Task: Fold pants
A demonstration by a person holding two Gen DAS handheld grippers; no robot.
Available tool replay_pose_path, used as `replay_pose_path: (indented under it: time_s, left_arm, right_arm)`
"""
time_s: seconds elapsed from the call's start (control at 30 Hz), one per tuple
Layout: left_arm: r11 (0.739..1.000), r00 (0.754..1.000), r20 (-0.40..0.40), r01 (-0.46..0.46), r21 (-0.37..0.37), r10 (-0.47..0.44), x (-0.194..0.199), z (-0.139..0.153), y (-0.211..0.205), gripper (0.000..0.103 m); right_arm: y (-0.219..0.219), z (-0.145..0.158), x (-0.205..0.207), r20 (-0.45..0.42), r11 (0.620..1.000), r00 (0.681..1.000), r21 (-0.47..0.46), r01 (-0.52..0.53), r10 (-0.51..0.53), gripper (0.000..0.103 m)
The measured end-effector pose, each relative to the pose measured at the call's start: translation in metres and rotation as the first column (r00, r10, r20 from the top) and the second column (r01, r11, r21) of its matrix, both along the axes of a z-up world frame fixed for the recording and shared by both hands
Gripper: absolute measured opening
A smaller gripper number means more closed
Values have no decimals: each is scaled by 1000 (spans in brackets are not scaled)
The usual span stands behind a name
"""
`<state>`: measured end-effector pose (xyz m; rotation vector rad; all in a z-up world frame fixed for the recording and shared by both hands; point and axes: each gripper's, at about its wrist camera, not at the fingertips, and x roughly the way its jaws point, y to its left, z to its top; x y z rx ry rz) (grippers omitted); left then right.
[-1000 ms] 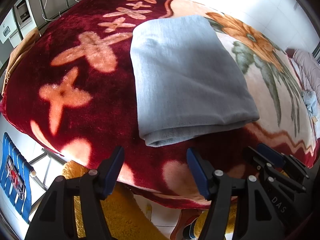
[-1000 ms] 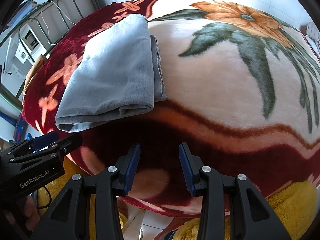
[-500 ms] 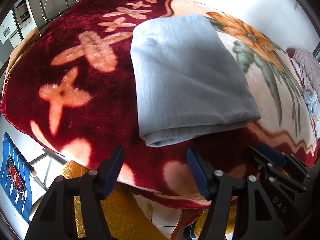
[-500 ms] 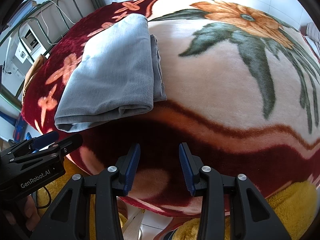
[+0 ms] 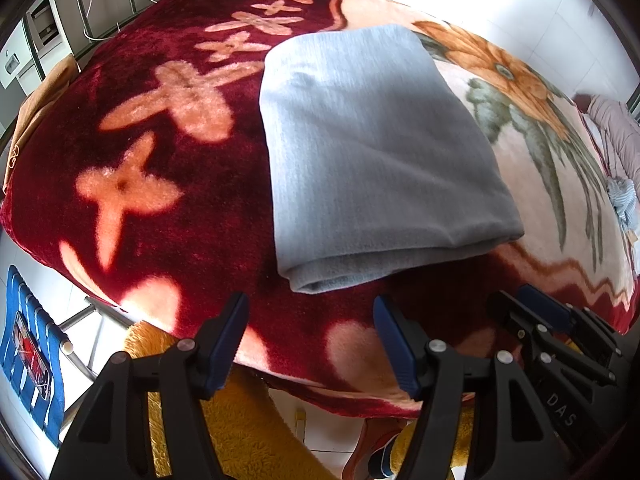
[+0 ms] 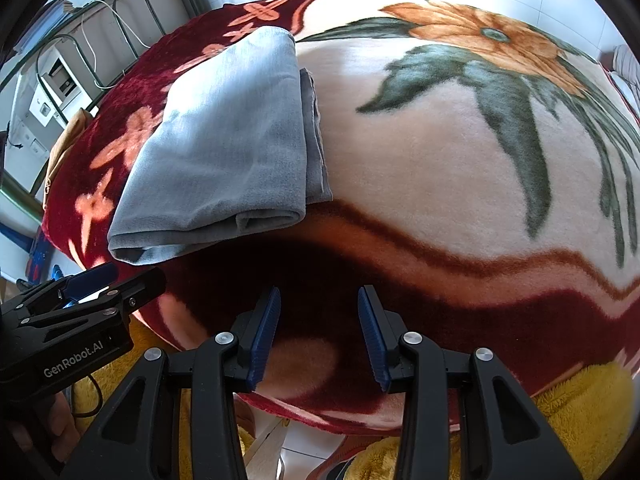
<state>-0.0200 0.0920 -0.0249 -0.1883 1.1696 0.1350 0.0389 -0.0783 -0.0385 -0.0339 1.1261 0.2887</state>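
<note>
The grey pants point(image 5: 372, 152) lie folded into a thick rectangle on the flowered blanket point(image 5: 168, 184); in the right wrist view the same pants point(image 6: 228, 152) show stacked layers along their right edge. My left gripper point(image 5: 310, 320) hangs open just short of the bundle's near edge, with only blanket between its blue pads. Over the dark red border, right of the bundle and apart from it, my right gripper point(image 6: 318, 320) is open and holds nothing. Each gripper shows in the other's view: the right one point(image 5: 560, 340), the left one point(image 6: 80, 304).
The blanket's near edge point(image 6: 320, 412) drops off just under both grippers, with yellow fleece point(image 5: 248, 432) and floor tiles below. A blue chair point(image 5: 28, 356) stands at the lower left. A metal rack with white boxes point(image 6: 60, 80) is behind. Other clothes point(image 5: 616, 136) lie at the far right.
</note>
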Motion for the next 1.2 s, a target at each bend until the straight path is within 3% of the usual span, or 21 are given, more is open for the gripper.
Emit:
replay_pose_path:
  time_s: [1.2]
  left_arm:
    - [1000, 1000, -18, -4, 3, 4, 0, -4, 2, 68]
  right_arm:
    - [1, 0, 0, -1, 1000, 1000, -2, -1, 1, 42]
